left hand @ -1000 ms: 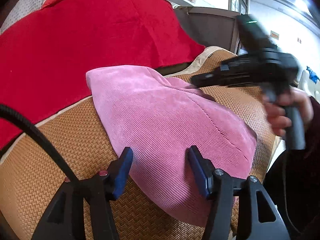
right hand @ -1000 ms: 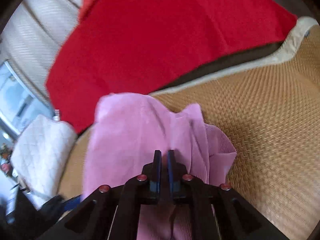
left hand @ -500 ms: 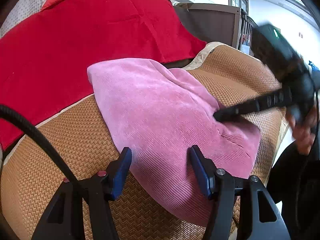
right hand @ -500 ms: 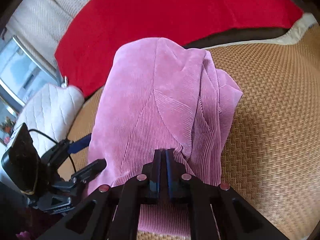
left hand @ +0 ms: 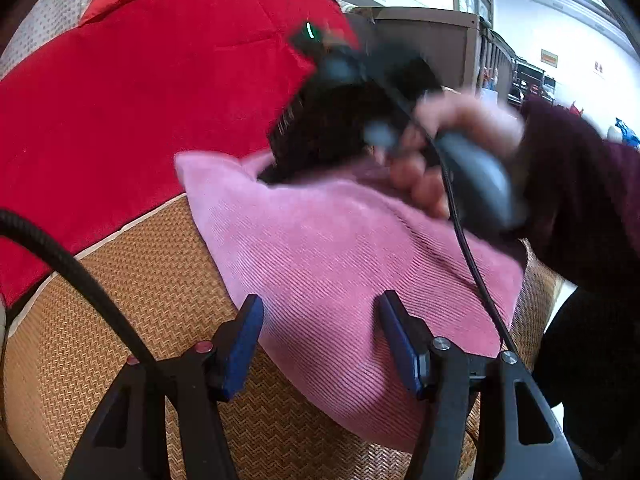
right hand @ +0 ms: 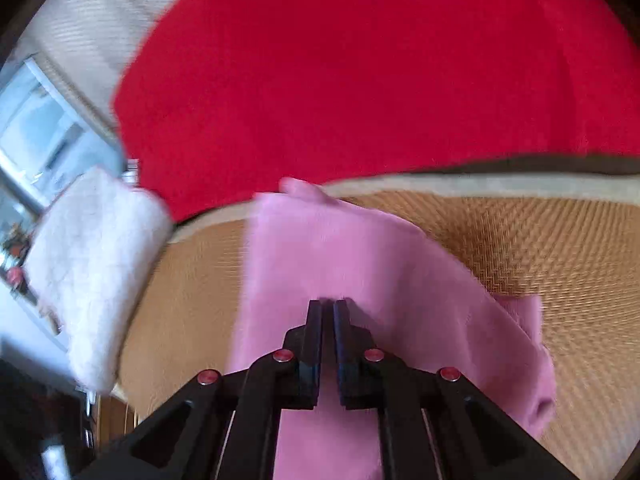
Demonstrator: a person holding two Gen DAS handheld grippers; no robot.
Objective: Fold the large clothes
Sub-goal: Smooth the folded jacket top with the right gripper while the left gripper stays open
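We see the pink corduroy garment (left hand: 344, 280) lying folded on the woven rattan mat (left hand: 132, 304), which serves as the surface here. Its far corner sits just short of the mat's pale cloth border (right hand: 500, 184); beyond that border a red blanket (left hand: 140, 100) covers everything behind. In the left wrist view the garment's near edge runs diagonally across bare mat, with open mat to the left of it and toward the camera. Its right end reaches close to the mat's right edge, where the person's dark clothing stands. In the right wrist view there is wide free mat to the right of the garment (right hand: 360, 272) and a narrower strip to its left, ending at a white quilted cushion (right hand: 92, 280) that stands off the mat edge.

Left gripper (left hand: 320, 344): jaws spread about halfway, nothing pinched. The garment's near edge lies below and between the blue pads (left hand: 240, 344); we cannot tell whether they touch the cloth. A black cable (left hand: 68, 272) arcs across the left of that view.

Right gripper (right hand: 327, 312): jaws pressed together, only a thin slit between them, tips over the garment's middle. We see no cloth caught between them; contact with the fabric is unclear through the motion blur. From the left wrist view the same gripper (left hand: 280, 168) shows as a dark blur over the garment's far end, held by a hand (left hand: 448, 148) in a maroon sleeve (left hand: 580, 184).
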